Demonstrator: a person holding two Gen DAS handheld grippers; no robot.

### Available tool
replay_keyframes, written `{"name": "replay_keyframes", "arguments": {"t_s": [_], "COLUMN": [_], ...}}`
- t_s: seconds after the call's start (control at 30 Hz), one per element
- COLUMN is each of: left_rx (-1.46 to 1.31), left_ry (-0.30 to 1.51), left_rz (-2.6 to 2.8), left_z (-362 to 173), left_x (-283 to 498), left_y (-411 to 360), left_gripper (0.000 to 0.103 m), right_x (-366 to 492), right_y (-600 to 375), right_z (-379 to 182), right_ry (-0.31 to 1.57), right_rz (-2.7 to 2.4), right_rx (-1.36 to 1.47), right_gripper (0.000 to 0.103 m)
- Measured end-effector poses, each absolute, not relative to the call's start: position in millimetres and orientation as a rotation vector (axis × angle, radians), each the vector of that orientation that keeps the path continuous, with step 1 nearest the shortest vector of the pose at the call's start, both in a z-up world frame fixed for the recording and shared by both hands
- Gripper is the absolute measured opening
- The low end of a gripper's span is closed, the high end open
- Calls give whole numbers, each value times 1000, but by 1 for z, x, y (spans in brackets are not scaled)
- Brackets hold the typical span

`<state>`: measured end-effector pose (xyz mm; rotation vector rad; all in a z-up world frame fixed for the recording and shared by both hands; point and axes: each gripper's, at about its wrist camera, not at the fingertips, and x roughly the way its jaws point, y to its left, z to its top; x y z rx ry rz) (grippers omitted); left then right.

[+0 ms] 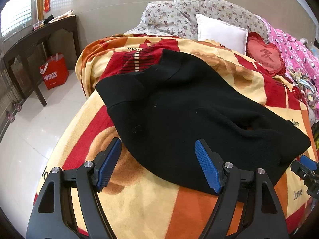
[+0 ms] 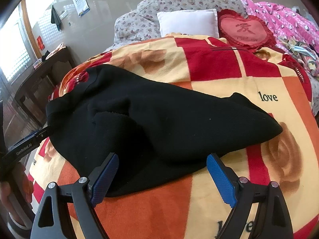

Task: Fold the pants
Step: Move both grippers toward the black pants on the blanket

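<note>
I see the black pants (image 1: 179, 107) lying bunched across the middle of both frames, spread on a red, orange and cream fleece blanket (image 1: 139, 209) printed with roses and the word "love". In the left wrist view my left gripper (image 1: 158, 165) fills the bottom of the frame with its blue pads wide apart and nothing between them; the left pad sits over bare blanket just beside the pants' near edge, and the right pad overlaps the black fabric. In the right wrist view my right gripper (image 2: 162, 176) is likewise spread wide and holds nothing, its left pad over the pants' near hem and its right pad over the blanket. The pants rise in a fold at centre left of that view, and one end tapers to a point at the right of the frame. At the lower right edge of the left view I catch the tip of the other gripper close to the pants' corner. Behind the pants, toward the top of the frames, sit a white pillow (image 2: 187, 23), a red heart-shaped cushion (image 2: 246, 29), a floral grey quilt (image 1: 169, 16) and a pink patterned quilt (image 2: 283, 18). At the left of the left view a dark wooden table (image 1: 39, 37) stands on the white tiled floor (image 1: 30, 129) with a red shopping bag (image 1: 54, 71) beneath it.
</note>
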<state>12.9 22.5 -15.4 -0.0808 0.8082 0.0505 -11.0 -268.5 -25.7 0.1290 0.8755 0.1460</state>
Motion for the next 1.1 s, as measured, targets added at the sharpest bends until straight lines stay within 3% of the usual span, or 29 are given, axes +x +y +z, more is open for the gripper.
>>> {"name": "replay_keyframes", "arguments": {"t_s": [1.1], "left_rx": [-131], "left_ry": [850], "left_rz": [95], "left_z": [-27], "left_x": [25], "left_y": [44], "left_gripper": [77], "right_x": [1], "right_y": [-273], "right_z": [-34], "right_ry": [922], "right_rz": [154], "right_rx": [149], "right_gripper": [89]}}
